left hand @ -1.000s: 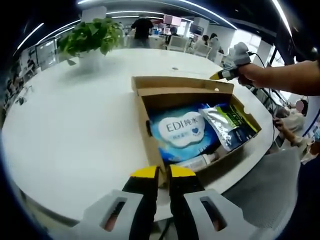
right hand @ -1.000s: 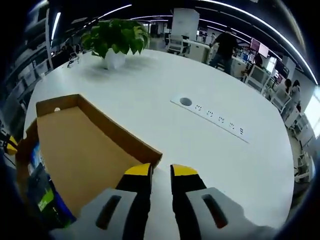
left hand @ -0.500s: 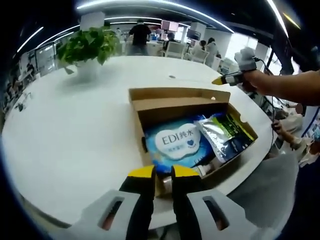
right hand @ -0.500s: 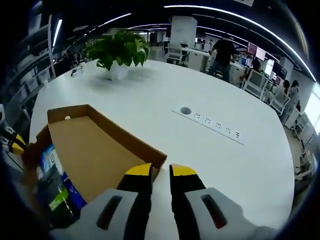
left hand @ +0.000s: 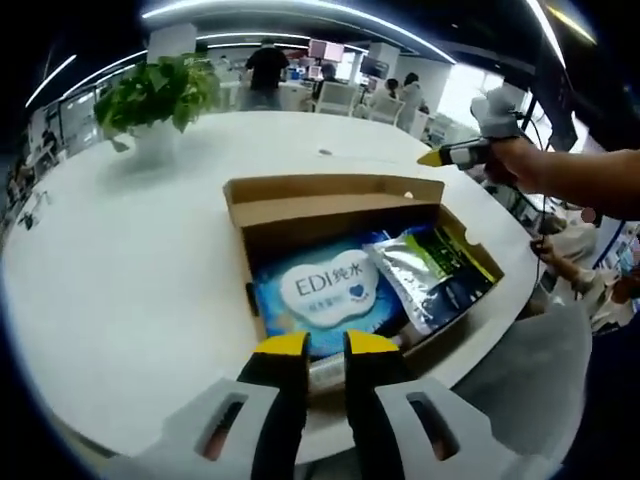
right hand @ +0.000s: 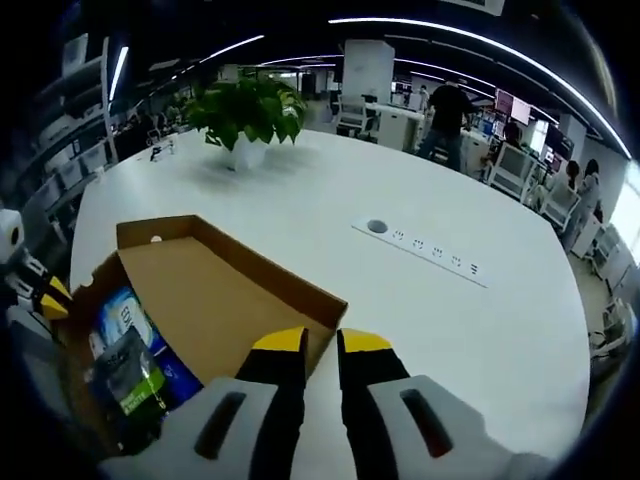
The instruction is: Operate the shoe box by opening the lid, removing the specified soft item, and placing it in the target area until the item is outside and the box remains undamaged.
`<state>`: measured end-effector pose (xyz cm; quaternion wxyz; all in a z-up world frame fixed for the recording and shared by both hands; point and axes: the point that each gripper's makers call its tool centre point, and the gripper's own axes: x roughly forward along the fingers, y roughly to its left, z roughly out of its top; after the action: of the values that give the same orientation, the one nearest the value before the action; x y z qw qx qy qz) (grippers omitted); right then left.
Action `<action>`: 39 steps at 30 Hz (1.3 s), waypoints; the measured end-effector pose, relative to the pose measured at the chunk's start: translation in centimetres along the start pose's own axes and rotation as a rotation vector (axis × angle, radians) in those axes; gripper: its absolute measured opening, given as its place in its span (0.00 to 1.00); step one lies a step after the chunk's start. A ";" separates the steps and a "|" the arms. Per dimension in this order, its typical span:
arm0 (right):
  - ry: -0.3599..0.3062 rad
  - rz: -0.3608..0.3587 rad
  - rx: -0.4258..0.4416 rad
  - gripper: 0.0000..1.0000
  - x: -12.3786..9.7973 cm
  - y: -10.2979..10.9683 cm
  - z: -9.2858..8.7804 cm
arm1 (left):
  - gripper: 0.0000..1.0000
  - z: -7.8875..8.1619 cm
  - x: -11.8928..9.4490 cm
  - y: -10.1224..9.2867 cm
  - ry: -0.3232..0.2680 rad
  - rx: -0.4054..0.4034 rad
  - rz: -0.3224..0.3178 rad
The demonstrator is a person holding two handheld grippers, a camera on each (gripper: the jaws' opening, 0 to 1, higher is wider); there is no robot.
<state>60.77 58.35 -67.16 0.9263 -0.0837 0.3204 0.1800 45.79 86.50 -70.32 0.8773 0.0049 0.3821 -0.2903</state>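
Cardboard shoe box [left hand: 340,215] is sitting open on the white table [left hand: 130,260], its lid [right hand: 215,300] folded back. Inside are lying a blue wet-wipes pack [left hand: 325,290] and a dark green pouch [left hand: 435,270]. Left gripper [left hand: 322,345] and right gripper [right hand: 320,342] are each hovering with jaws nearly pressed together, pinching nothing.

We see both views evenly and brightly lit by long ceiling light strips [left hand: 300,8] that arc overhead. The white table [right hand: 330,210] reflects this light in a soft sheen, without harsh glare. Shadows are faint, a pale one beside the potted plant [left hand: 155,95]. Fisheye distortion bends the table edge and the room outward. Distant people and desks look small and slightly soft; nearer things stay sharp.
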 end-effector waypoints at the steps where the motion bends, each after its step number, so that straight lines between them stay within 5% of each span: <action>1: -0.001 0.001 0.003 0.10 -0.2 0.1 0.0 | 0.11 0.0 0.1 -0.2 0.002 0.001 -0.004; 39: 0.000 0.072 0.017 0.06 -5.0 5.2 -4.1 | 0.13 -0.2 2.7 -3.8 0.033 0.001 -0.112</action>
<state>52.81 60.67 -67.51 0.9199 -0.0640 0.3245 0.2106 45.18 82.03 -71.46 0.8532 -0.0113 0.3963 -0.3389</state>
